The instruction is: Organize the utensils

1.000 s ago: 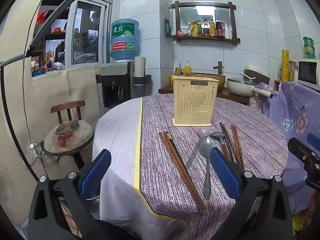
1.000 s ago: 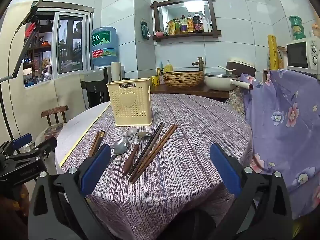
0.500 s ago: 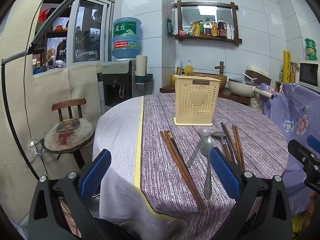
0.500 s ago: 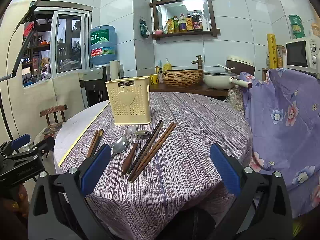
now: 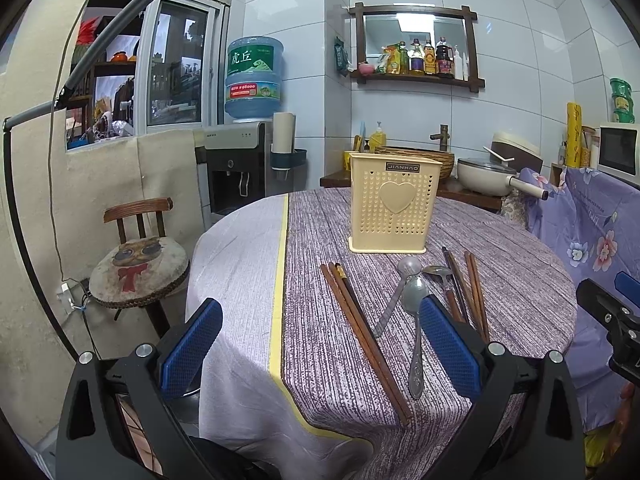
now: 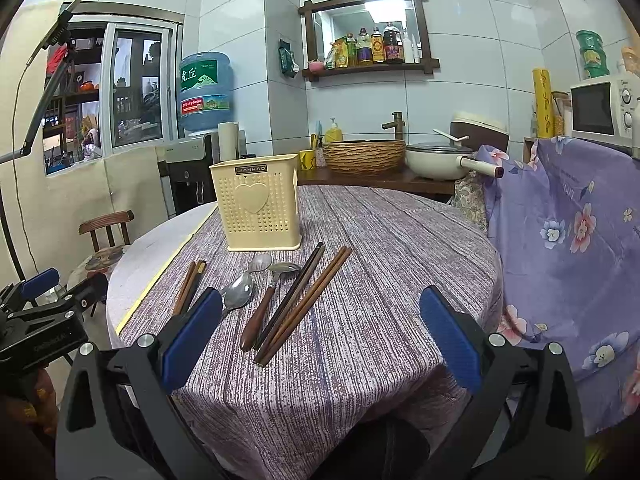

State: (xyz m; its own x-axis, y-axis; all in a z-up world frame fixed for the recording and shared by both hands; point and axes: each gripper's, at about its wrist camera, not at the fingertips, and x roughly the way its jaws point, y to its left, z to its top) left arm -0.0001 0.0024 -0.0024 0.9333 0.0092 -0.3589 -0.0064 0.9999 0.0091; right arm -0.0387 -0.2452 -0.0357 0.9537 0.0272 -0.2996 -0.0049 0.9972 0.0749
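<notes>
A cream perforated utensil holder (image 5: pixel 394 202) with a heart on it stands upright on the round table (image 5: pixel 320 232); it also shows in the right wrist view (image 6: pixel 258 208). In front of it lie brown chopsticks (image 5: pixel 360 328), two metal spoons (image 5: pixel 414 320), a wooden-handled spoon (image 6: pixel 260 308) and more chopsticks (image 6: pixel 304 300). My left gripper (image 5: pixel 320 344) is open and empty, above the table's near edge. My right gripper (image 6: pixel 320 336) is open and empty, just short of the utensils.
A wooden chair (image 5: pixel 140 264) with an owl cushion stands left of the table. A floral purple cloth (image 6: pixel 568 240) hangs at the right. A counter behind holds a wicker basket (image 6: pixel 364 156) and a pan (image 6: pixel 440 158). A water dispenser (image 5: pixel 236 172) stands at the back.
Both grippers have risen slightly and shifted a little; the view of the table has lowered in each frame. The utensils and holder have not moved.
</notes>
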